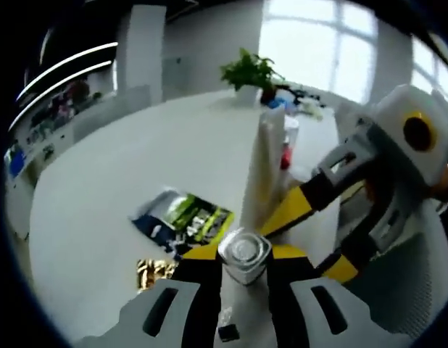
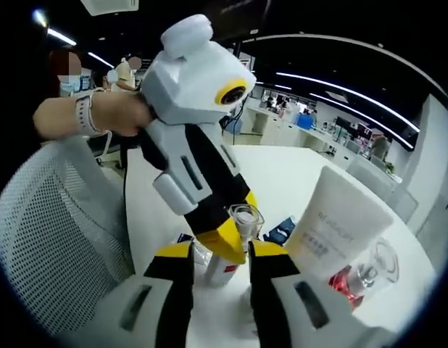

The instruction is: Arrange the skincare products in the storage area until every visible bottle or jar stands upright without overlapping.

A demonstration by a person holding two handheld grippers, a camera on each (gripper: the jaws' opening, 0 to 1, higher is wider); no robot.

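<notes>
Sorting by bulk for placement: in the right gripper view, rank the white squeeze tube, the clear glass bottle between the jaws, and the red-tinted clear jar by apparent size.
1. White squeeze tube, largest.
2. Red-tinted clear jar and clear glass bottle: both partly hidden, so unranked.

Left gripper (image 2: pixel 227 243): white blocky housing, a yellow ring on its side, black arm sections with white inset plates, yellow-tipped jaws. Right gripper (image 1: pixel 271 232): the same white housing with yellow ring, black-and-yellow linkage. Each camera's own jaws: pale grey bases with dark slots, black arms, yellow tips. Person's hand (image 2: pixel 115 112): pale wristband with strap.
</notes>
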